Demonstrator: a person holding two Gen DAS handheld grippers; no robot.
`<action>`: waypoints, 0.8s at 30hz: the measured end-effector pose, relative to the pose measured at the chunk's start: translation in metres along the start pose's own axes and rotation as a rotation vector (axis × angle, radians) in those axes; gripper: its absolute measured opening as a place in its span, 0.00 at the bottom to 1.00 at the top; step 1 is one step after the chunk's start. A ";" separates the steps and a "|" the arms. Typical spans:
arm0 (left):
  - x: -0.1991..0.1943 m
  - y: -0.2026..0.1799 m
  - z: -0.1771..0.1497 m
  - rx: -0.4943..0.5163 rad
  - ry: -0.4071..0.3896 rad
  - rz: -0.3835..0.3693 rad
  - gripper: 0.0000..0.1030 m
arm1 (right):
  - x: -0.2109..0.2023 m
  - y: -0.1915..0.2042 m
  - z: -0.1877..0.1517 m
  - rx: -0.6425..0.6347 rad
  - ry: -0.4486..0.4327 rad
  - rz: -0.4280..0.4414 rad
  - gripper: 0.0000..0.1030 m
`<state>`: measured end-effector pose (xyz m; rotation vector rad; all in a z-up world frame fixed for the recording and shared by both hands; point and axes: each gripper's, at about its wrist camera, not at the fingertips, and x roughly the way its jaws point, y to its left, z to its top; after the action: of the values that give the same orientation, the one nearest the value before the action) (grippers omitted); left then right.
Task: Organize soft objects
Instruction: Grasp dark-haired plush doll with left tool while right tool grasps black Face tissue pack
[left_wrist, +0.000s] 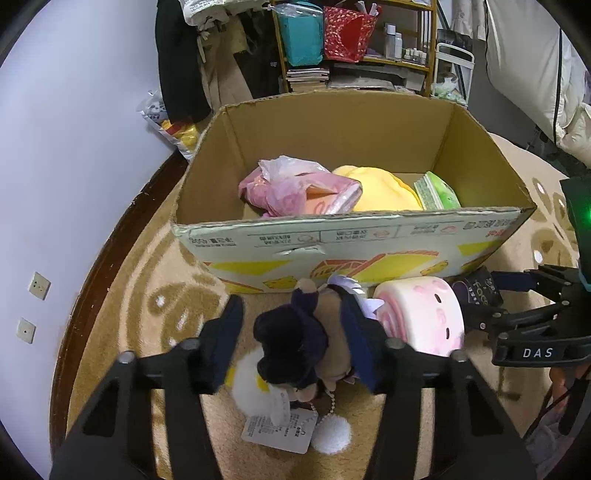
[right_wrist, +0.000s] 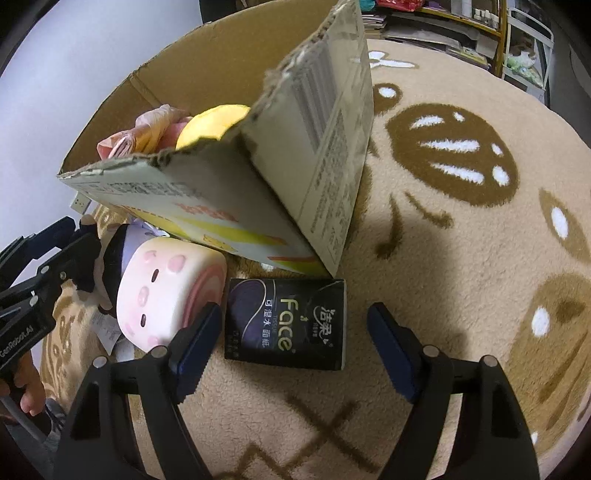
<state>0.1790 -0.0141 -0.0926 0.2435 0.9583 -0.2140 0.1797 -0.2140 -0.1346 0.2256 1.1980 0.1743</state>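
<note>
A plush doll (left_wrist: 306, 343) with dark hair and a paper tag lies on the carpet in front of a cardboard box (left_wrist: 351, 247). My left gripper (left_wrist: 295, 332) is open, its fingers on either side of the doll. A pink-and-white roll-cake plush (left_wrist: 424, 314) lies right of the doll; it also shows in the right wrist view (right_wrist: 162, 291). A black tissue pack (right_wrist: 286, 323) lies on the carpet beside it. My right gripper (right_wrist: 291, 350) is open just above and around the pack. The box holds a pink bag (left_wrist: 291, 192), a yellow plush (left_wrist: 380, 188) and a green pack (left_wrist: 436, 192).
The box stands on a beige patterned carpet (right_wrist: 461, 240) near a white wall (left_wrist: 74, 147). Shelves (left_wrist: 351, 44) with bags and bottles stand behind it. The left gripper's body (right_wrist: 33, 291) is at the left in the right wrist view.
</note>
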 end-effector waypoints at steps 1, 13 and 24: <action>0.000 -0.001 0.000 0.003 0.001 -0.005 0.38 | 0.004 0.005 0.001 -0.001 0.000 -0.002 0.82; -0.010 -0.018 -0.003 0.072 -0.032 -0.009 0.23 | 0.009 0.013 0.005 -0.009 -0.004 0.003 0.82; -0.005 -0.020 -0.004 0.060 -0.016 -0.008 0.23 | 0.016 0.022 0.006 -0.027 0.000 -0.020 0.82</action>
<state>0.1674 -0.0321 -0.0923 0.2923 0.9382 -0.2522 0.1904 -0.1889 -0.1413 0.1893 1.1966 0.1727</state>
